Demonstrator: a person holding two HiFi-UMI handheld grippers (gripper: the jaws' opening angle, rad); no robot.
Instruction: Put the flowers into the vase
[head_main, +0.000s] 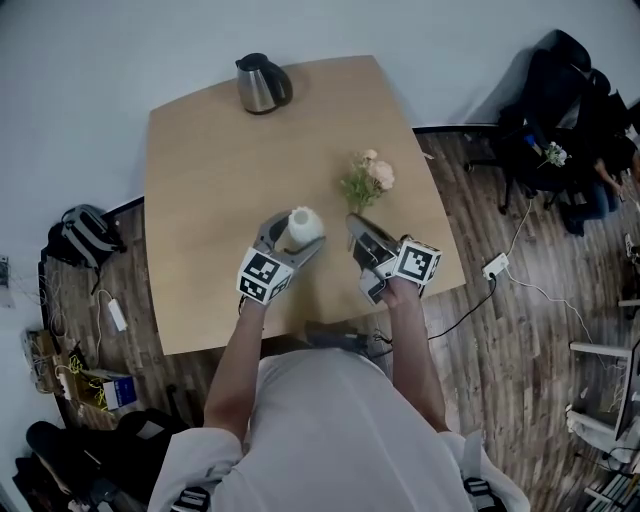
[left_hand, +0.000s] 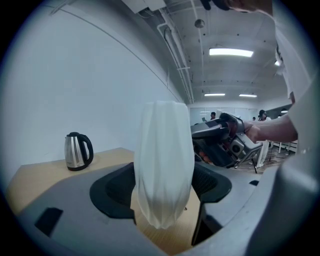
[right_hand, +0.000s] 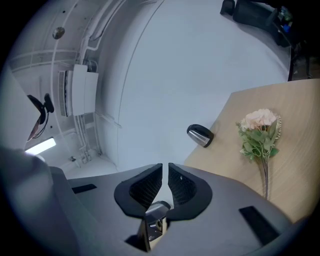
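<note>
A white ribbed vase (head_main: 305, 224) stands upright between the wide jaws of my left gripper (head_main: 293, 240), which is shut on it. In the left gripper view the vase (left_hand: 165, 165) hangs with its base just above the wooden table (head_main: 200, 180). A small bunch of pink flowers (head_main: 368, 180) with green leaves lies on the table, its stems pointing toward me. My right gripper (head_main: 356, 226) is shut and empty, its tip at the stem ends. In the right gripper view the flowers (right_hand: 260, 135) lie to the right of the jaws, apart from them.
A steel kettle (head_main: 261, 83) stands at the table's far edge. On the floor are a backpack (head_main: 88, 235) at the left and a power strip (head_main: 496, 266) with cables at the right. An office chair with dark clothes (head_main: 560, 90) stands at the far right.
</note>
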